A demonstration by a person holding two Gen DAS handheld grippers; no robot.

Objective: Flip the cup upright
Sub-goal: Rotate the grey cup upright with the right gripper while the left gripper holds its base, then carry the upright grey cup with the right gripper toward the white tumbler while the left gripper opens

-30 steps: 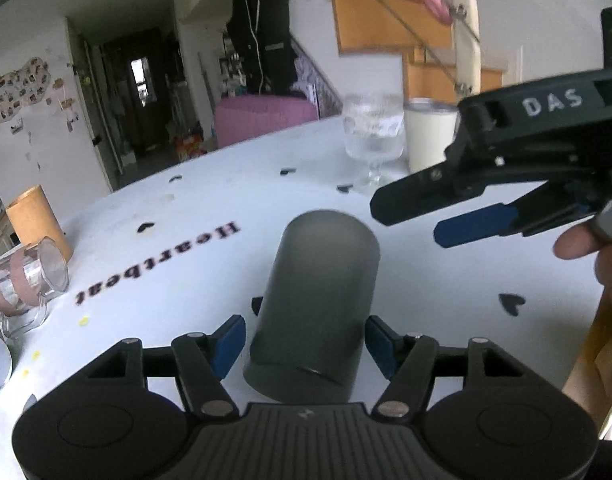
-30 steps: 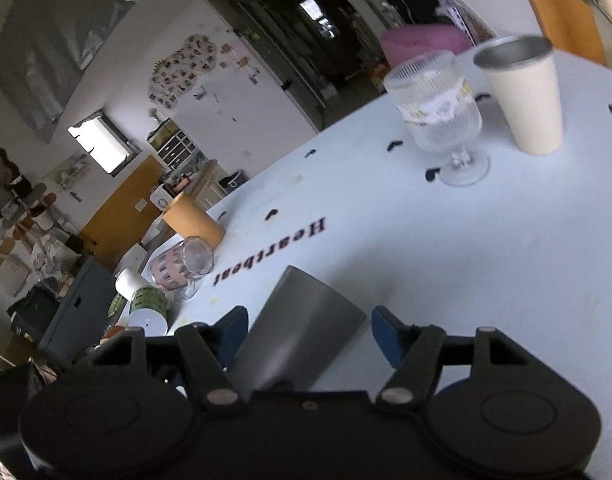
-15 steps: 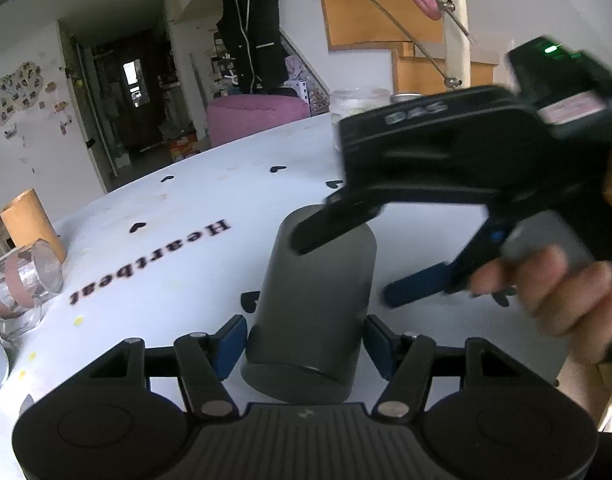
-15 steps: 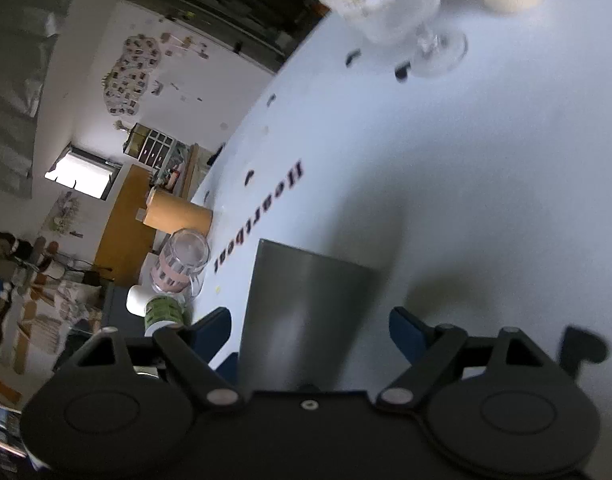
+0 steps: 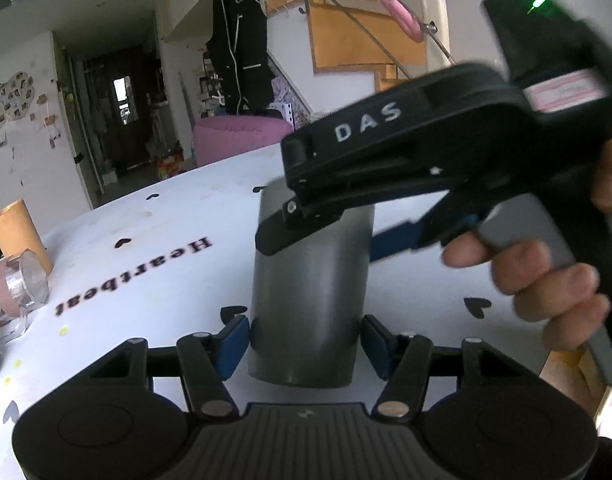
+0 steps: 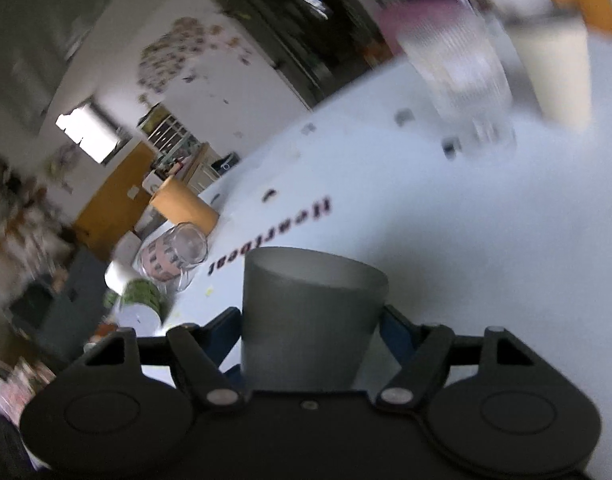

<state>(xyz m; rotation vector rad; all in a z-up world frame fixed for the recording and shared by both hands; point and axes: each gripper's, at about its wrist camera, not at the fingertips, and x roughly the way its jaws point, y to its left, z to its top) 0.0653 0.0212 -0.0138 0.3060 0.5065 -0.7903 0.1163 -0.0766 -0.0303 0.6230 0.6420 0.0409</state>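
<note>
A dark grey cup (image 5: 311, 292) stands on the white table, closed end up in the left wrist view. My left gripper (image 5: 306, 344) sits around its lower part with both blue pads close beside it, small gaps showing. My right gripper (image 5: 325, 236) comes in from the right with one finger in front of the cup's top and one behind it. In the right wrist view the cup (image 6: 309, 320) fills the space between the right gripper's (image 6: 309, 328) fingers, which press its sides.
A ribbed stemmed glass (image 6: 461, 76) and a cream tumbler (image 6: 557, 68) stand at the table's far side. A lying glass jar (image 5: 10, 292) and an orange cup (image 5: 18, 228) are at the left edge. The table bears "Heartbeat" lettering (image 5: 134, 276).
My right gripper has swung in from the right and closed around the cup's upper part. The left gripper has stayed around the cup's base.
</note>
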